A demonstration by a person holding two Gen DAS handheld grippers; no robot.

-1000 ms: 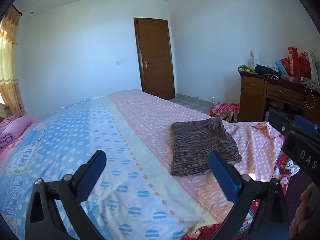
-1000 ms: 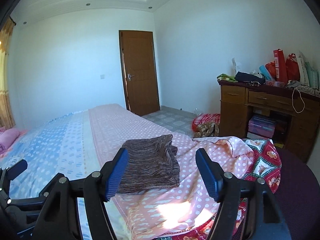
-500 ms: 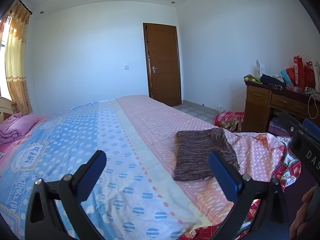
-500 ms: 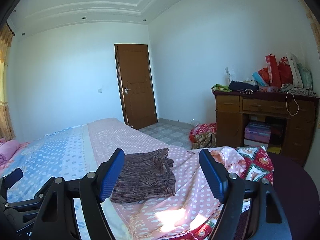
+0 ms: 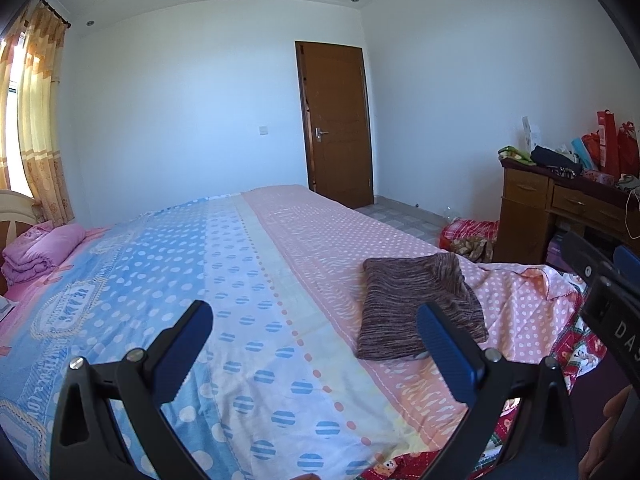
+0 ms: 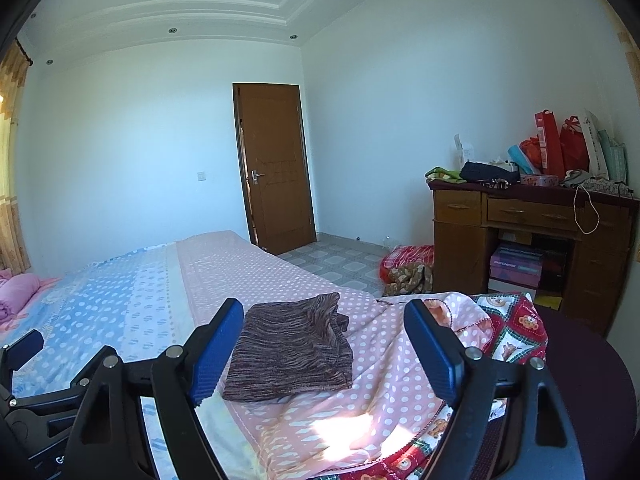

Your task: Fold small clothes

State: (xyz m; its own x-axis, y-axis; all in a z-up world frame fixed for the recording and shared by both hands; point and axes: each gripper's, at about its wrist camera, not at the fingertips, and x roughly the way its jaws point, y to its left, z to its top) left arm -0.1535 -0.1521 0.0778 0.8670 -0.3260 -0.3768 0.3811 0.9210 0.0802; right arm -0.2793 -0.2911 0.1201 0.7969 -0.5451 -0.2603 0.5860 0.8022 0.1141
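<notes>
A brown striped knit garment (image 5: 416,304) (image 6: 290,350) lies folded into a neat rectangle on the pink dotted side of the bed (image 5: 248,280) (image 6: 168,280), near its corner. My left gripper (image 5: 316,340) hovers above the bed, open and empty, with the garment just beyond its right finger. Held above and short of the garment, my right gripper (image 6: 324,340) is open with its jaws still opening; nothing is between the pads, and the garment shows through the gap. The right gripper's black body shows at the right edge of the left wrist view.
A pink folded quilt (image 5: 36,248) lies at the bed's far left. A wooden desk (image 6: 520,232) piled with bags stands at the right, a red bundle (image 6: 408,264) on the floor beside it. A brown door (image 6: 276,168) is at the back. A cartoon-print blanket (image 6: 512,328) hangs off the bed's corner.
Both views have tilted upward, so the bed and folded garment sit lower in frame. The right gripper's fingers have spread wider. The garment has not moved.
</notes>
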